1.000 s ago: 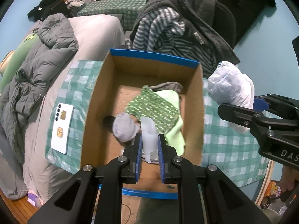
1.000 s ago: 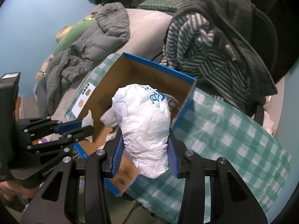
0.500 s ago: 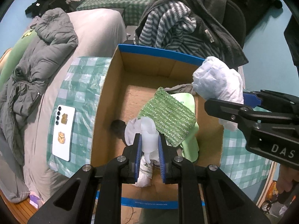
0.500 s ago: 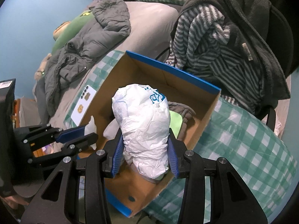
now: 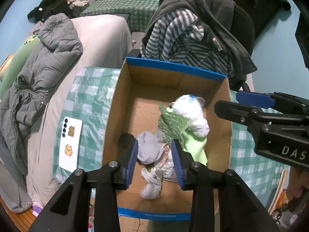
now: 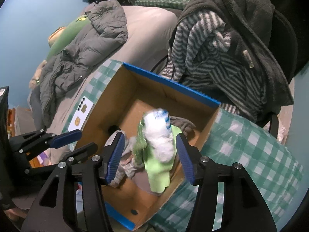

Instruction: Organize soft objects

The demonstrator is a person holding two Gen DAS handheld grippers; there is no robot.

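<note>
Cardboard box [image 5: 123, 104], both tongs opening, empty

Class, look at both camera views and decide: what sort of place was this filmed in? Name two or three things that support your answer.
Most likely a lived-in bedroom. A bed with a grey puffer jacket thrown on it, a chair heaped with a striped garment, and a cardboard box of soft items on a green checked cloth all suggest it.

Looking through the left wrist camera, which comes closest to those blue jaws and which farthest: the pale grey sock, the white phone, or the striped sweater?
1. Pale grey sock: in the cardboard box, between the opening jaws of the left gripper.
2. White phone: off to the left, flat on the checked cloth.
3. Striped sweater: draped beyond the box's far wall, farthest.
</note>
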